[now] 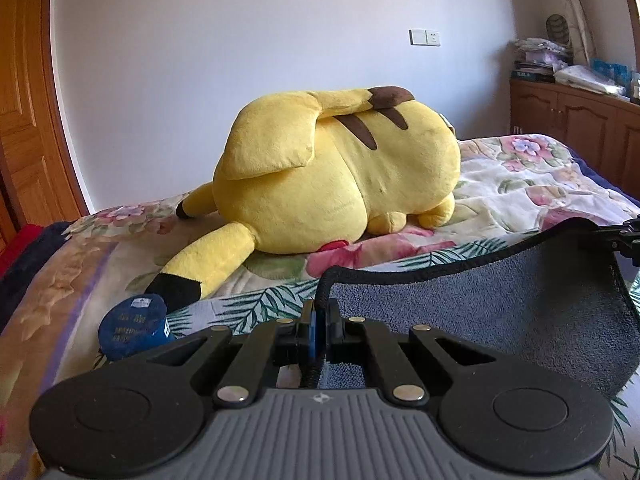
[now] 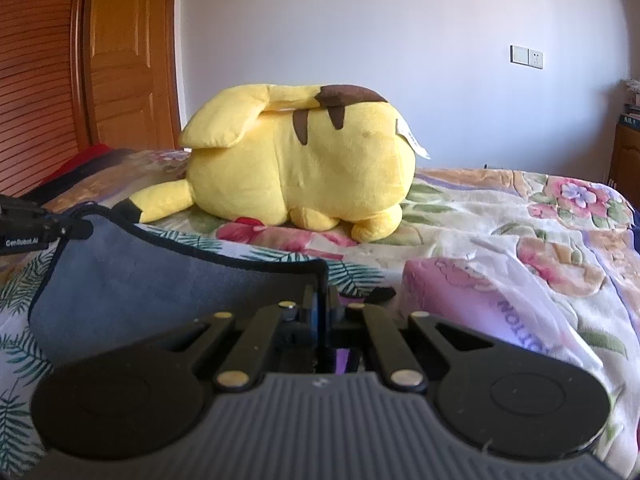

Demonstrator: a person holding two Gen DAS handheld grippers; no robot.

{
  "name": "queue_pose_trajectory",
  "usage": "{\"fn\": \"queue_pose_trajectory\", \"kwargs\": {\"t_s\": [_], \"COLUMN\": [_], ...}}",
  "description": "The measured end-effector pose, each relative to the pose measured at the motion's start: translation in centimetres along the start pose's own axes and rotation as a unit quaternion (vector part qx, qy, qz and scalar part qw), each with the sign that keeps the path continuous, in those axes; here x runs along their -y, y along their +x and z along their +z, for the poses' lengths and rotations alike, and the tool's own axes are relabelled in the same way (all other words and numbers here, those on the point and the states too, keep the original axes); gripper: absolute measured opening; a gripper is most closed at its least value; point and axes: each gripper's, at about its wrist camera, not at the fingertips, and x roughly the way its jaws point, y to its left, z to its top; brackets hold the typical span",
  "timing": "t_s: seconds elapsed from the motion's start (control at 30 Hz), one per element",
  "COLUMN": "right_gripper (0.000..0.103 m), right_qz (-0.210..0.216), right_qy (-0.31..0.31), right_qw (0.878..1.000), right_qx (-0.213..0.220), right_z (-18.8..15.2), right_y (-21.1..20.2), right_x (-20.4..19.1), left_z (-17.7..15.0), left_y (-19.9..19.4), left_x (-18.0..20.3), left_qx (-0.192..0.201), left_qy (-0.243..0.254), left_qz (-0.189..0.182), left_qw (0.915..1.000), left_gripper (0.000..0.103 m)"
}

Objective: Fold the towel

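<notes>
A grey-blue towel (image 1: 500,312) with a black hem hangs lifted between my two grippers over the bed. My left gripper (image 1: 319,312) is shut on the towel's left corner, the hem pinched between its pads. In the right wrist view the towel (image 2: 168,292) sags to the left, and my right gripper (image 2: 320,308) is shut on its right corner. The other gripper shows at the far edge of each view, the right gripper (image 1: 624,240) and the left gripper (image 2: 36,228), each clamped on its end of the top hem.
A big yellow plush toy (image 1: 340,172) lies on the floral bedspread (image 1: 520,184) just beyond the towel. A blue round container (image 1: 134,326) sits at the left, a pink packet (image 2: 472,300) at the right. Wooden door (image 2: 120,52) left, cabinet (image 1: 576,120) right.
</notes>
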Motion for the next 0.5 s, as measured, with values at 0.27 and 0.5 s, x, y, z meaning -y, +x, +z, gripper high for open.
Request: {"fn": "queue_pose_trajectory", "kwargs": {"t_s": [0.27, 0.5], "right_gripper": [0.004, 0.004], "right_qz": [-0.010, -0.016], "right_qy": [-0.005, -0.011], "right_qw": [1.000, 1.000], "right_qx": [0.000, -0.013], "right_z": [0.3, 0.1], "right_y": [2.2, 4.7], "right_x": [0.6, 1.1], "left_z": [0.7, 0.1], "left_y": [2.8, 6.2], "left_x": [-0.2, -0.3], "left_qx": [-0.003, -0.025], "left_qy": [0.000, -0.011], "left_qz": [0.007, 0.009], "left_qw": [1.0000, 0.9996], "left_gripper": [0.005, 0.004]}}
